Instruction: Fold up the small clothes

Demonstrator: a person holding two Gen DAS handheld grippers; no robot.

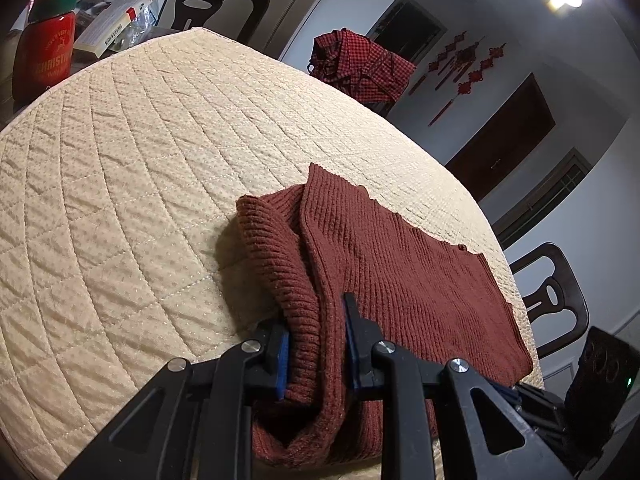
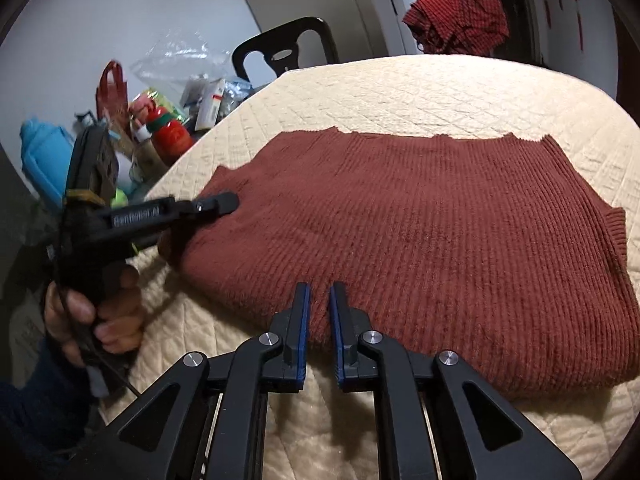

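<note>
A rust-brown ribbed knit sweater lies flat on the cream quilted table cover. In the left wrist view the sweater has its left edge bunched into a raised fold. My left gripper is shut on that fold, with knit filling the gap between the blue pads. The right wrist view shows the left gripper, held by a hand, at the sweater's left corner. My right gripper sits at the sweater's near edge, jaws almost together with the edge between the pads.
A red checked garment hangs over a chair beyond the table's far edge. A red Christmas bottle, boxes and plastic bags crowd the table's left side. Dark chairs stand around. Bare quilt spreads left of the sweater.
</note>
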